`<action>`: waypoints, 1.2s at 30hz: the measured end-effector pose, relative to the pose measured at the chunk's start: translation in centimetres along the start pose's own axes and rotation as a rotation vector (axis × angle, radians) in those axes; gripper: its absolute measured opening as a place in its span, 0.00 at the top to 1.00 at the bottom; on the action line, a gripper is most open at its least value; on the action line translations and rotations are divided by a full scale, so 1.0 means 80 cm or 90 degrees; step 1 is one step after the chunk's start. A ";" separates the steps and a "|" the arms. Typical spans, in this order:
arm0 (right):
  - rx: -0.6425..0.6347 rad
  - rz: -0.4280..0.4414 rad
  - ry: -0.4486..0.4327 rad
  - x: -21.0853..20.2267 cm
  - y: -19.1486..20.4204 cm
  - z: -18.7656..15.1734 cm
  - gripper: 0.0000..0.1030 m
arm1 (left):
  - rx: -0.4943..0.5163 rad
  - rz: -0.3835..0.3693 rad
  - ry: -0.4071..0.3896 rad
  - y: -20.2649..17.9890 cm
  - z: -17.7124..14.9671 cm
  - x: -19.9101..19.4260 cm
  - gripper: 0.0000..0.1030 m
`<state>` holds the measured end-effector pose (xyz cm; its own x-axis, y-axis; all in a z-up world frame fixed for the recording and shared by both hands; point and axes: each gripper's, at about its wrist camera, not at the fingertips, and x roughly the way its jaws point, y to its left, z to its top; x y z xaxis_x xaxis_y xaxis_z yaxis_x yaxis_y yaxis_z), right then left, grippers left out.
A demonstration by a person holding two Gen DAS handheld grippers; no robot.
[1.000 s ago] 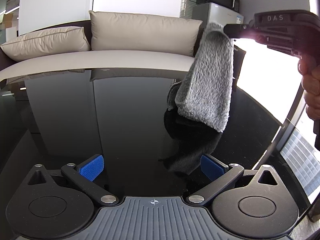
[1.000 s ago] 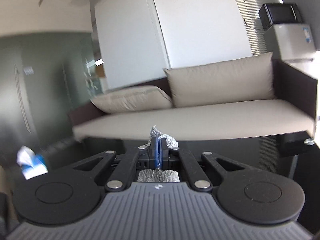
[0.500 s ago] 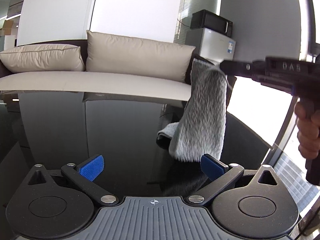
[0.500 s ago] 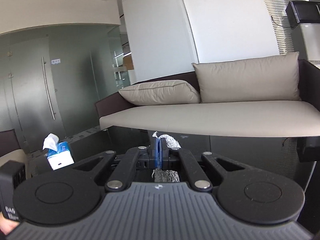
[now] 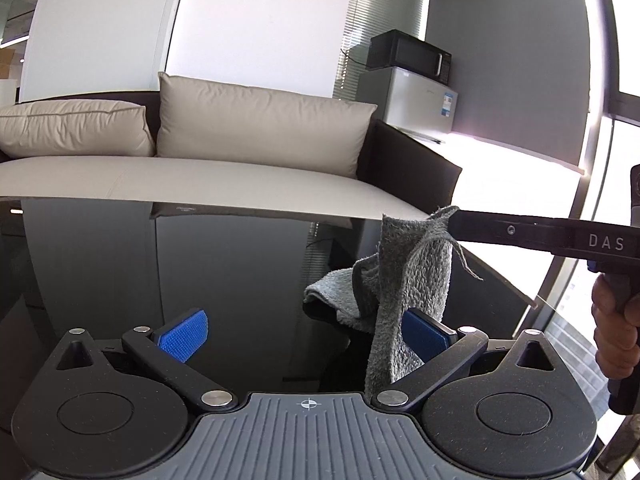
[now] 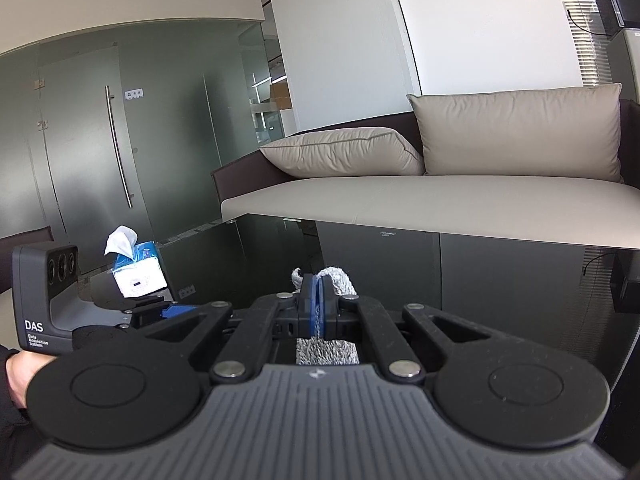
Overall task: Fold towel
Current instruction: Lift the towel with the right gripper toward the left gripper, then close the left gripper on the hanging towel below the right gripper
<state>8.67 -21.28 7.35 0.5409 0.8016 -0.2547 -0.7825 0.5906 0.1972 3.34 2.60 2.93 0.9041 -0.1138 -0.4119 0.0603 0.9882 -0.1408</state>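
Hanging from the right tool (image 6: 318,312) is the fuzzy grey terry towel (image 5: 404,280), one corner pinched tight between its blue pads, the rest drooping onto the glossy black glass surface (image 5: 224,272). The left tool (image 5: 306,330) sits spread wide, holding nothing, with the towel draped just in front of its right blue pad (image 5: 420,334). Beige cushioned sofa (image 5: 224,148) at the far side.

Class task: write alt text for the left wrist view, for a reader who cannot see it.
A grey towel hangs from the shut right gripper, draping across the open left gripper above a glossy black table. A beige sofa stands behind.
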 end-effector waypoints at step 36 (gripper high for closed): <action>-0.019 0.045 0.048 -0.013 -0.004 -0.026 0.99 | 0.062 -0.200 -0.046 -0.010 0.001 0.019 0.33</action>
<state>7.72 -22.52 5.60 0.4607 0.8308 -0.3123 -0.8271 0.5295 0.1885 4.70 1.63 2.45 0.8622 -0.4106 -0.2968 0.3782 0.9114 -0.1622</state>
